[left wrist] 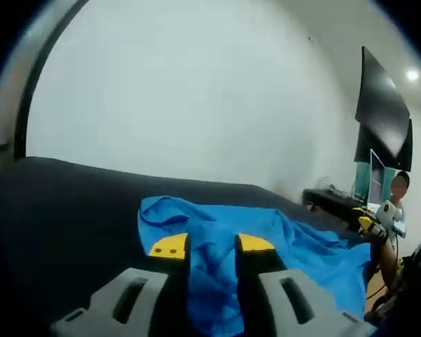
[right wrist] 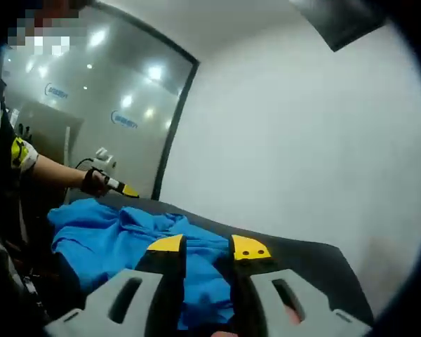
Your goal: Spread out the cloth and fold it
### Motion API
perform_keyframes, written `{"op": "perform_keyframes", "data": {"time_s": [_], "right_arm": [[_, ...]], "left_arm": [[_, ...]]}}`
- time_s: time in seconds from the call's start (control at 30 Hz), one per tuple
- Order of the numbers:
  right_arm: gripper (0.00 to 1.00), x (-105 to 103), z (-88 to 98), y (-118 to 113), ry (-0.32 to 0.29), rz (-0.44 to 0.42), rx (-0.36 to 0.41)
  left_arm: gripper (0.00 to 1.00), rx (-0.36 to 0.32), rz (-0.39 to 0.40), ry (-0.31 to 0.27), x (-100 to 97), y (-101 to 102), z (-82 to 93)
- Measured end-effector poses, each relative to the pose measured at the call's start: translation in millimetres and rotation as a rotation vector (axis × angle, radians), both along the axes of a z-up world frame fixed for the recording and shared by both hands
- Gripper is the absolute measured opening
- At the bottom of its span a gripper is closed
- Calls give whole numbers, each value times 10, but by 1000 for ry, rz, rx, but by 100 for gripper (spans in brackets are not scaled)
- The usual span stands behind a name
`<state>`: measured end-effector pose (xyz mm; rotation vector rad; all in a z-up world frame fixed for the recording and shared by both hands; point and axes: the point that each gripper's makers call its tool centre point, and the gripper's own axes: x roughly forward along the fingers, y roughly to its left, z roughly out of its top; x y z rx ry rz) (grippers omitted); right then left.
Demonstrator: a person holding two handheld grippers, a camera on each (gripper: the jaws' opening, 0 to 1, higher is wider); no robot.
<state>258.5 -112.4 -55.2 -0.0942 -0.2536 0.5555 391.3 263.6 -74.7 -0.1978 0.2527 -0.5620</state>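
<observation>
1. I see a dark table (left wrist: 63, 210) under a plain white wall (left wrist: 196, 91). In the right gripper view the same table (right wrist: 302, 260) runs off toward 4 o'clock, and a glass partition (right wrist: 105, 91) with ceiling lights mirrored in it stands at 10 o'clock.

2. The blue cloth (left wrist: 266, 246) lies rumpled on the table, bunched in folds, not flat. In the right gripper view the cloth (right wrist: 112, 232) spreads from the centre toward 9 o'clock.

3. My left gripper (left wrist: 212, 246) has its yellow-tipped jaws close together with cloth between them; they look clamped on a fold of it.

4. My right gripper (right wrist: 208, 247) stands likewise, jaws a narrow gap apart with blue cloth bunched between them, apparently gripping it.

5. The left gripper view gives me a dark hanging panel (left wrist: 382, 112) at 2 o'clock and a lit screen (left wrist: 375, 175) at 3 o'clock, with the other gripper near the cloth's far edge.

6. The right gripper view gives me a person's forearm (right wrist: 49, 172) at 9 o'clock, holding the other gripper over the cloth's far side.

7. I see no containers.
</observation>
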Motion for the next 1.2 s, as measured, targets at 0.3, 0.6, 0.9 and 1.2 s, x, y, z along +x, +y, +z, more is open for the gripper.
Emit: {"op": "perform_keyframes", "data": {"time_s": [0.3, 0.6, 0.9, 1.2], "right_arm": [[21, -90, -116, 91, -37, 19, -104], [21, -46, -93, 78, -16, 23, -72], [21, -13, -98, 62, -4, -1, -77], [20, -17, -86, -1, -4, -20, -60]], "left_arm": [[26, -365, 67, 85, 491, -128, 58], [31, -318, 252, 204, 846, 121, -417], [31, -189, 276, 234, 1050, 178, -592], [27, -36, 274, 181, 1412, 88, -600]]}}
